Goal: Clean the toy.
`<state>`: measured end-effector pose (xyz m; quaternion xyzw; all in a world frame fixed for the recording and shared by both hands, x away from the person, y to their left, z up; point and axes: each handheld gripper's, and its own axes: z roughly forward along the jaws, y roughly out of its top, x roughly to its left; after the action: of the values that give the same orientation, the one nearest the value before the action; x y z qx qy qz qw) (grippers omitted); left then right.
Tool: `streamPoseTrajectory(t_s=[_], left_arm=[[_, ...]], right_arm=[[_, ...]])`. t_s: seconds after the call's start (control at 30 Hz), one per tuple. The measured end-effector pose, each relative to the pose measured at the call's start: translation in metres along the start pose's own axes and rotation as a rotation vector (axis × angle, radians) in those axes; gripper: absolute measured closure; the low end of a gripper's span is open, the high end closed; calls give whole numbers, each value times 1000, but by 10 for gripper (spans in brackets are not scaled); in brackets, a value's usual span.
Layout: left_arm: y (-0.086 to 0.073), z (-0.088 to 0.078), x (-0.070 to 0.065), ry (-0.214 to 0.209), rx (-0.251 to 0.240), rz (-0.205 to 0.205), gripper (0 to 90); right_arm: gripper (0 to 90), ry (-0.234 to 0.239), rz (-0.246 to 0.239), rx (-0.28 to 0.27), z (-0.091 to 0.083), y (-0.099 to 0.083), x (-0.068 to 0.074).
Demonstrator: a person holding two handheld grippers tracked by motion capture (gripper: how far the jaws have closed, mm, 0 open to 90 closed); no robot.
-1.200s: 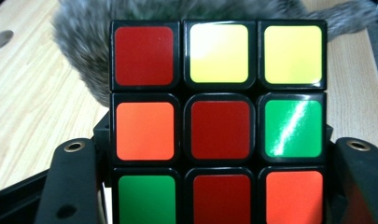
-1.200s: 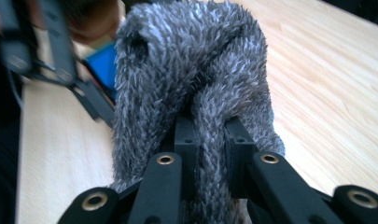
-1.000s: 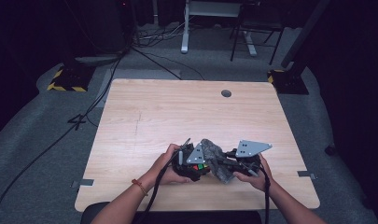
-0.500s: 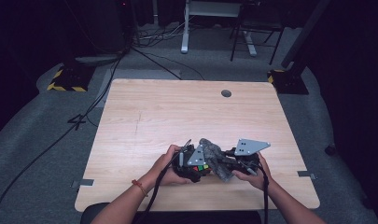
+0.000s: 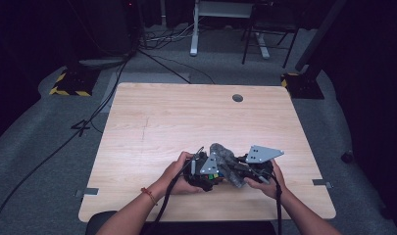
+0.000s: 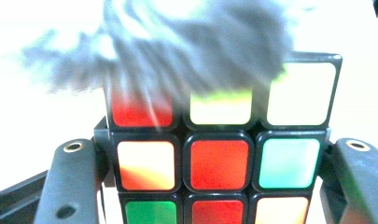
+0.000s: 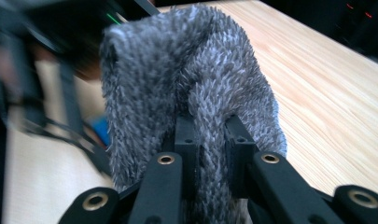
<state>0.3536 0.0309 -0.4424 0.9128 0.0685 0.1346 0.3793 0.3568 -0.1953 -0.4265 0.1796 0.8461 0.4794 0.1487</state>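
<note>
My left gripper (image 5: 206, 171) is shut on a colour-tiled puzzle cube (image 6: 219, 154), its jaws pressing the cube's two sides. A grey fuzzy cloth (image 7: 191, 88) is pinched between the jaws of my right gripper (image 7: 210, 140), which is shut on it. In the high view the cloth (image 5: 226, 159) lies bunched between the two grippers near the table's front edge, draped against the cube (image 5: 213, 176). In the left gripper view the cloth (image 6: 177, 51) covers the cube's upper row. My right gripper (image 5: 245, 171) sits just right of the cloth.
The wooden table (image 5: 186, 122) stretches away behind the hands, with a round cable hole (image 5: 237, 98) near its far edge. Cables, desk legs and a chair stand on the grey floor beyond.
The right gripper with the cloth has shifted slightly against the cube. The left gripper and the cube have stayed in place.
</note>
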Motion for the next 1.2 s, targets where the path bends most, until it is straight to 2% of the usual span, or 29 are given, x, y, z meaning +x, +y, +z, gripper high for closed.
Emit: streamPoseTrajectory(t_s=[0.13, 0.2, 0.27, 0.43, 0.47, 0.57, 0.67, 0.8, 0.9, 1.03, 1.1, 1.2], left_arm=[[2, -10, 1, 11, -52, -14, 334], [3, -13, 0, 12, -77, -16, 334], [4, -14, 0, 18, -80, -4, 334], [3, -12, 0, 8, -70, 11, 332], [3, -11, 0, 2, -62, 16, 330], [2, -7, -1, -8, -49, 8, 328], [2, -6, -1, -10, -45, 13, 328], [2, -2, -1, 5, -13, 10, 328], [2, -1, 1, -2, -20, 0, 329], [2, -5, 0, 0, -63, -11, 330], [3, -7, 1, 0, -99, -23, 331], [3, -5, 2, -8, -83, -22, 328]], right_arm=[[794, -4, 70, 32, 0, -16, -14], [794, 17, 92, 36, 0, -19, -15], [793, 48, 113, 17, 0, -19, -14], [795, 92, 136, -28, -2, -17, -10], [795, 113, 143, -52, -4, -17, -10], [795, 128, 139, -79, -8, -15, -8], [795, 125, 132, -82, -9, -14, -7], [796, 130, 135, -104, -11, -14, -7], [795, 121, 137, -94, -11, -13, -7], [795, 114, 170, -78, -8, -17, -11], [796, 140, 210, -75, -5, -22, -13], [797, 163, 220, -85, -4, -23, -12]])
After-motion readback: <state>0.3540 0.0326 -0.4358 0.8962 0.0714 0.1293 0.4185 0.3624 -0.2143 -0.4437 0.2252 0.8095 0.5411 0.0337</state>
